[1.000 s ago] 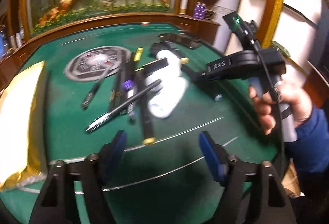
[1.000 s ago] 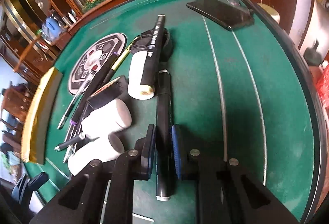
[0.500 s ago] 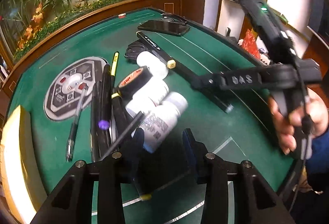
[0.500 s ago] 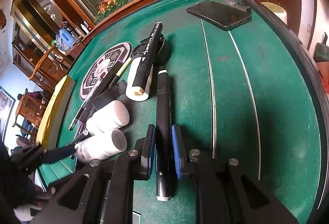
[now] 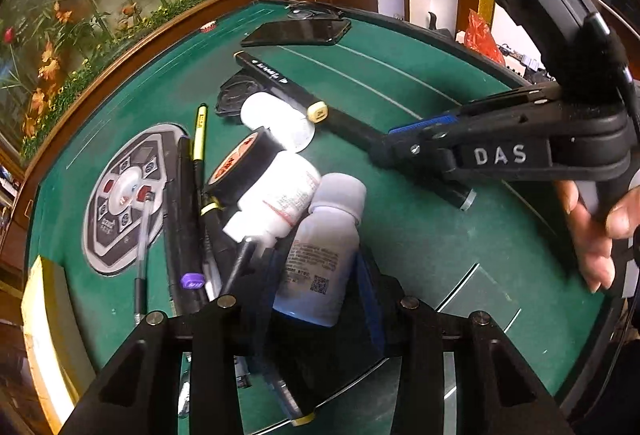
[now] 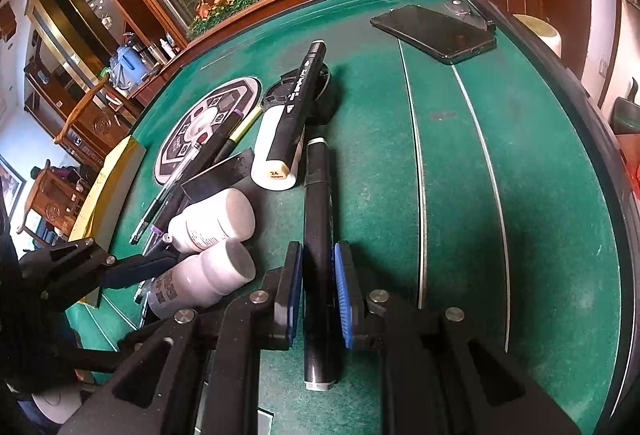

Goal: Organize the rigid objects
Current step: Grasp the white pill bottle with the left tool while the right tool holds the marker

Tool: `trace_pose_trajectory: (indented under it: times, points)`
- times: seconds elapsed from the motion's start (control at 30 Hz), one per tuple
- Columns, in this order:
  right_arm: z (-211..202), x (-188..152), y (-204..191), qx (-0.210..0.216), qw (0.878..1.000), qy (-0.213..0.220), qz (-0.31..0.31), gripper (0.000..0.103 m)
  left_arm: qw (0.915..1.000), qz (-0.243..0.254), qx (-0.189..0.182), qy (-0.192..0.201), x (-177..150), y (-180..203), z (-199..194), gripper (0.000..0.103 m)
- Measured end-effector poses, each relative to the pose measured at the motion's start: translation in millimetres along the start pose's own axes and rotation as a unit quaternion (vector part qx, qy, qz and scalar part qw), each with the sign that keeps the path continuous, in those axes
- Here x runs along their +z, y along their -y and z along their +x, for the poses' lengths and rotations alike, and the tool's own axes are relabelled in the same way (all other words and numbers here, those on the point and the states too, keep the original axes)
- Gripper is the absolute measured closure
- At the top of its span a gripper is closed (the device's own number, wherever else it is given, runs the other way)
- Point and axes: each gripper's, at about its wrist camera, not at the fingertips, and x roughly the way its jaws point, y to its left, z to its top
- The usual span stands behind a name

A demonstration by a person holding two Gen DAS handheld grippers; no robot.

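A white pill bottle (image 5: 332, 219) lies on the green table (image 5: 420, 247), its grey cap pointing away. My left gripper (image 5: 320, 271) is shut on its labelled body, a blue pad on each side. The right wrist view shows the same bottle (image 6: 208, 275) with the left gripper (image 6: 160, 263) reaching in from the left. My right gripper (image 6: 319, 287) is shut on a long black marker (image 6: 318, 203) that lies flat on the felt. In the left wrist view that right gripper (image 5: 386, 149), held by a hand, grips the marker (image 5: 352, 125) near its middle.
Beside the held bottle lie a second white bottle (image 5: 276, 195), a black tape roll (image 5: 240, 163), a third bottle (image 5: 276, 115) under a beige-capped marker (image 5: 280, 79), and several pens (image 5: 184, 203). A round patterned mat (image 5: 124, 195), a phone (image 5: 296, 31) and a yellow box (image 5: 44, 315) ring them.
My left gripper has moved forward to the pile and rolled; its jaws have narrowed from wide open onto the white bottle. The right gripper stays on the black marker.
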Motion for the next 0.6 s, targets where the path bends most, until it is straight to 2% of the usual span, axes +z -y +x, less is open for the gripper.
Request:
trace_pose_trajectory:
  times: [0.07,0.27,0.43,0.53,0.6]
  points:
    - [0,0,-1,-0.002,1.0,0.001,-0.003,0.088,0.9999,-0.01,-0.003,-0.008,1,3,9,0.061]
    - [-3,-2,-2,0.003,1.0,0.001,-0.005,0.088,0.997,-0.076,-0.01,0.015,-3,-3,7,0.064]
    - [-12,0,0,0.011,1.0,0.023,0.002,0.088,0.9866,-0.139,-0.033,0.078,-17,-9,-24,0.067]
    - [-16,1,1,0.013,0.999,0.032,0.005,0.088,0.9815,-0.154,-0.034,0.109,-24,-10,-44,0.067]
    - [-17,2,2,0.015,0.999,0.036,0.006,0.088,0.9806,-0.157,-0.031,0.113,-27,-11,-52,0.067]
